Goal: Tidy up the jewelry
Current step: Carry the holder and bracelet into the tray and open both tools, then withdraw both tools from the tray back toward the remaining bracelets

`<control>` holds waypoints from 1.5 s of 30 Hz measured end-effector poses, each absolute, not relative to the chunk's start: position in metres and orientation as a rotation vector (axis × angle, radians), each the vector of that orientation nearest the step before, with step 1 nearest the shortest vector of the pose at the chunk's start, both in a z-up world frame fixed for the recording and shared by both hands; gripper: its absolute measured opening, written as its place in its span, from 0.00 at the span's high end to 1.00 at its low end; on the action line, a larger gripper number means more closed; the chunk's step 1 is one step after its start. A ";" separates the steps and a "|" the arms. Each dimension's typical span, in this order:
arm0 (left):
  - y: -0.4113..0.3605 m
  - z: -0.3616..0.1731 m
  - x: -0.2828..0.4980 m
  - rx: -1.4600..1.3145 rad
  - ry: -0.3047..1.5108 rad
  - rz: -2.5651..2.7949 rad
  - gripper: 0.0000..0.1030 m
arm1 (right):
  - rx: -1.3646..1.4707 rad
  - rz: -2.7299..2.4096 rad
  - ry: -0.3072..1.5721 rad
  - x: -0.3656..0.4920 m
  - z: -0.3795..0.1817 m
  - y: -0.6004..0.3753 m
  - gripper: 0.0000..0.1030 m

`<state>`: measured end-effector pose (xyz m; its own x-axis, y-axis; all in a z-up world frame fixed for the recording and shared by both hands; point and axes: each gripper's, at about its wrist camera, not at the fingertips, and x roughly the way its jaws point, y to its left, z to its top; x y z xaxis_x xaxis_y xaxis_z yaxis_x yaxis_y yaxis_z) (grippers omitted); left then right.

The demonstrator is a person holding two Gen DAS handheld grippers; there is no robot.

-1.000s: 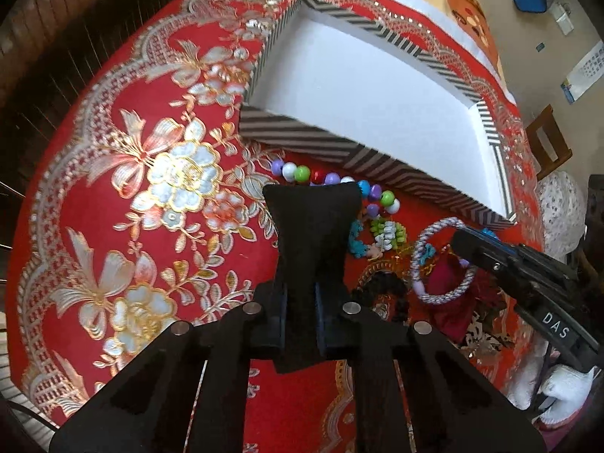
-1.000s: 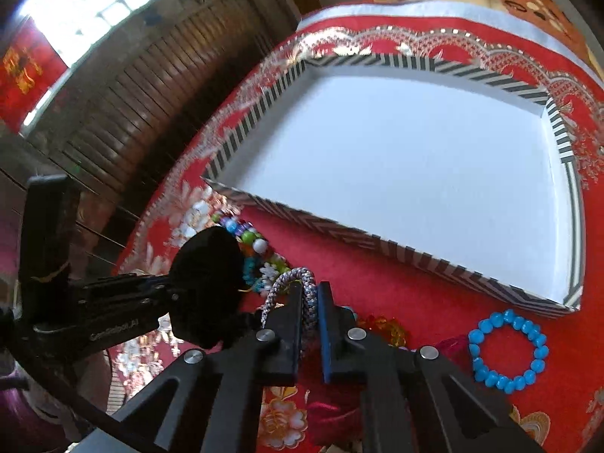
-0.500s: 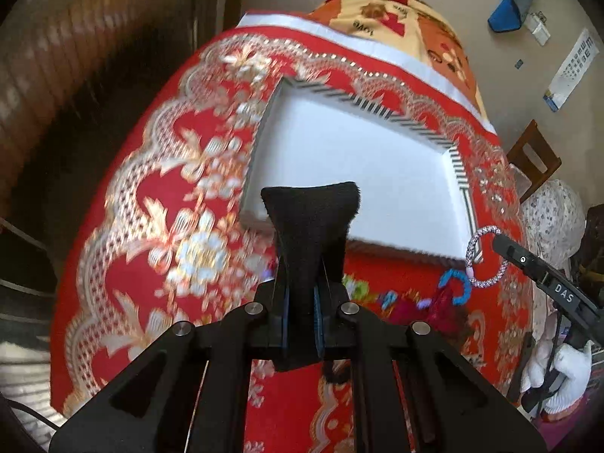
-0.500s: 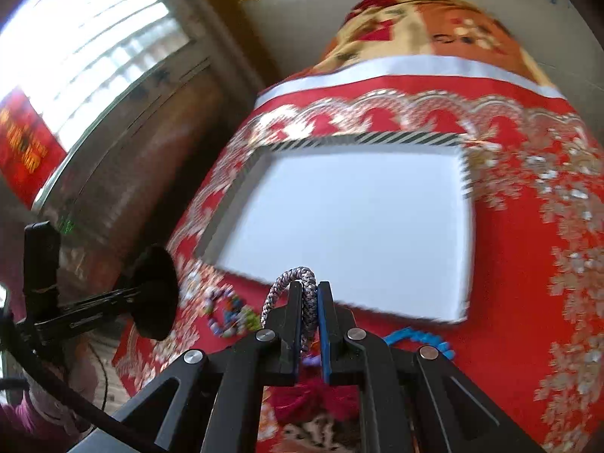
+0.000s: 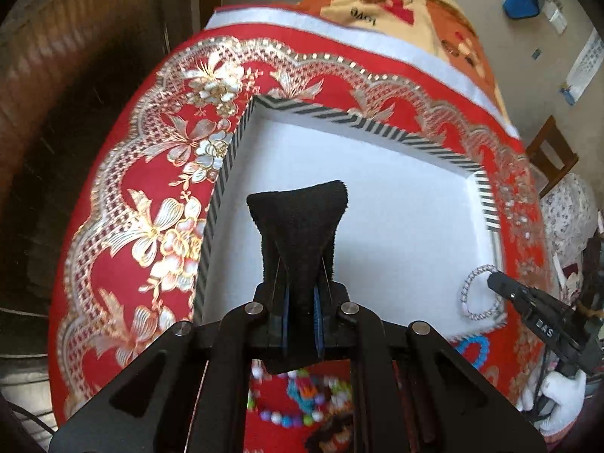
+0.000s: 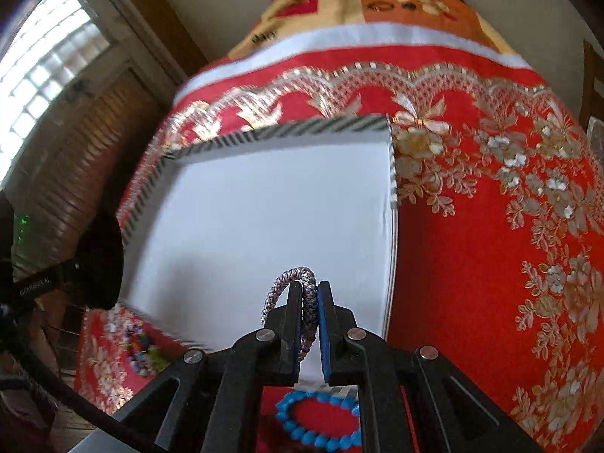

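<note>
My left gripper (image 5: 300, 294) is shut on a black velvet pouch (image 5: 298, 222) and holds it above the white tray (image 5: 396, 204) with the striped rim. My right gripper (image 6: 309, 294) is shut on a silver braided bracelet (image 6: 290, 283) and holds it over the tray's near right corner; the bracelet also shows in the left wrist view (image 5: 477, 294). A blue bead bracelet (image 6: 317, 419) lies on the red cloth just before the tray. Several coloured bead bracelets (image 5: 298, 396) lie on the cloth below my left gripper.
The table has a red cloth with gold flowers (image 6: 509, 226). A yellow and orange blanket (image 5: 396, 3) lies beyond the far edge. A wooden chair (image 5: 547, 154) stands at the right. A wooden shutter (image 6: 94, 173) stands at the left.
Both grippers have risen and moved forward over the tray. The pouch and the silver bracelet stayed in their grips. The loose bracelets now lie behind and below the fingers.
</note>
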<state>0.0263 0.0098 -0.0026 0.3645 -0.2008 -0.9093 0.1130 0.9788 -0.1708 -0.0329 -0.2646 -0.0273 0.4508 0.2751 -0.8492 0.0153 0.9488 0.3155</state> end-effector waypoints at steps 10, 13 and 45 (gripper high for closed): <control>0.008 -0.038 0.049 -0.055 1.256 -0.176 0.89 | 0.244 0.163 1.180 -0.019 -0.056 -0.258 0.93; 0.010 -0.039 0.049 -0.081 1.241 -0.192 0.70 | 0.215 0.164 1.182 -0.018 -0.057 -0.256 0.87; 0.014 0.023 -0.060 -0.004 1.043 -0.124 0.57 | 0.270 0.162 1.025 -0.110 0.010 -0.250 0.58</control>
